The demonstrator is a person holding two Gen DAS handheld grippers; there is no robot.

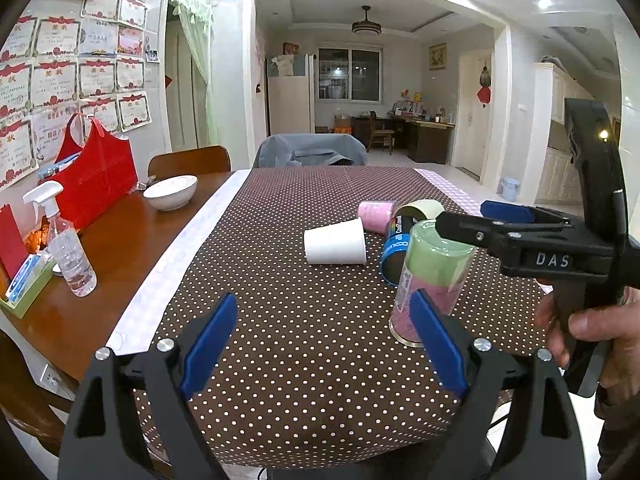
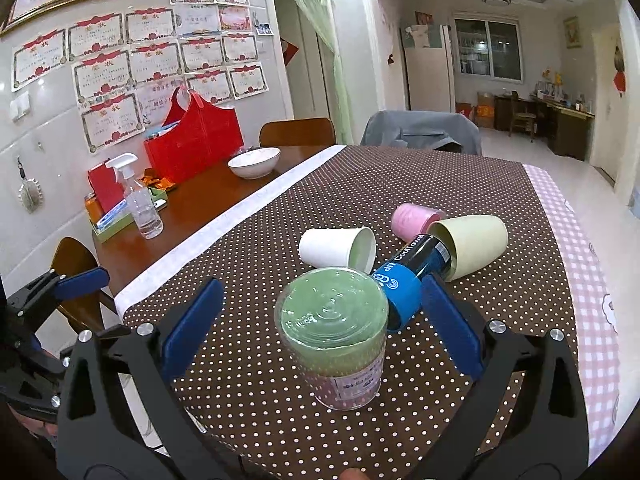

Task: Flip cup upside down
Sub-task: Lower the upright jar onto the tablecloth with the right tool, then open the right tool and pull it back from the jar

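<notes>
A clear plastic cup [image 2: 334,336] stands mouth-down on the dotted cloth of the desk [image 2: 400,184], near its front edge, base uppermost, green in its upper part and pink lower down, with a label near the rim. In the left wrist view the cup [image 1: 430,276] leans slightly, beside a blue tube.
</notes>
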